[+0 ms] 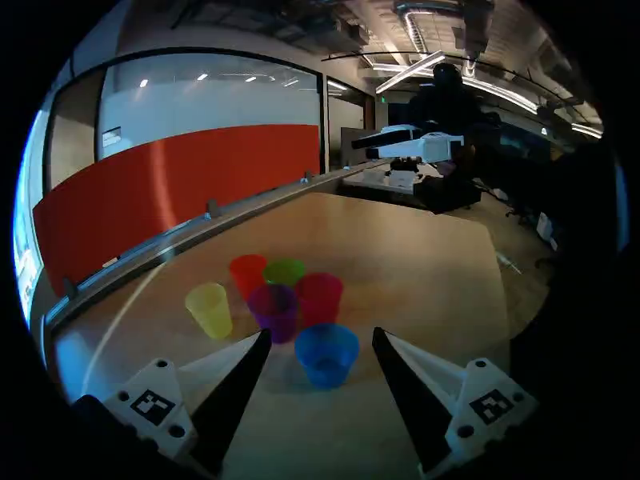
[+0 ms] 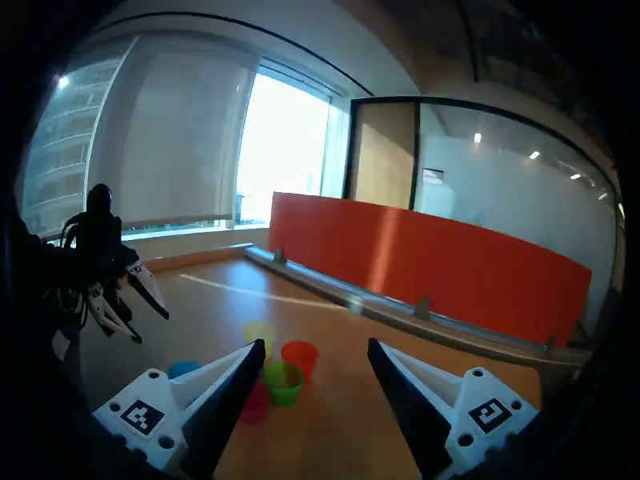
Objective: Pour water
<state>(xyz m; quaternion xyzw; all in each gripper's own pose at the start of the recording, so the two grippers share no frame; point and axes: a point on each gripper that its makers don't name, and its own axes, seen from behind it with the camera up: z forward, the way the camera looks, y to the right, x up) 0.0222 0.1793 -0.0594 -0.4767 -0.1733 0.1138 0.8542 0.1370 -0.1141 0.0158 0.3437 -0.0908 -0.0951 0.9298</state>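
Observation:
Several translucent plastic cups stand clustered on a wooden table point(image 1: 416, 264): yellow point(image 1: 210, 308), orange-red point(image 1: 248, 274), green point(image 1: 284, 272), red point(image 1: 320, 298), purple point(image 1: 274, 310) and blue point(image 1: 326, 354). My left gripper point(image 1: 320, 331) hovers open just before the blue cup, which sits between its fingers untouched. From across the table, my right gripper point(image 2: 314, 342) is open and raised, with the yellow cup point(image 2: 260, 334), orange-red cup point(image 2: 300, 356), green cup point(image 2: 282, 380) and blue cup point(image 2: 184, 369) below it. The left gripper point(image 2: 128, 300) appears there too, held by a hand.
An orange partition point(image 1: 176, 184) on a metal rail runs along one long table edge. A person in dark clothes point(image 1: 448, 104) holds the right gripper point(image 1: 416, 146) at the far end, near a desk with equipment point(image 1: 408, 176). A bright window point(image 2: 280, 144) lies behind.

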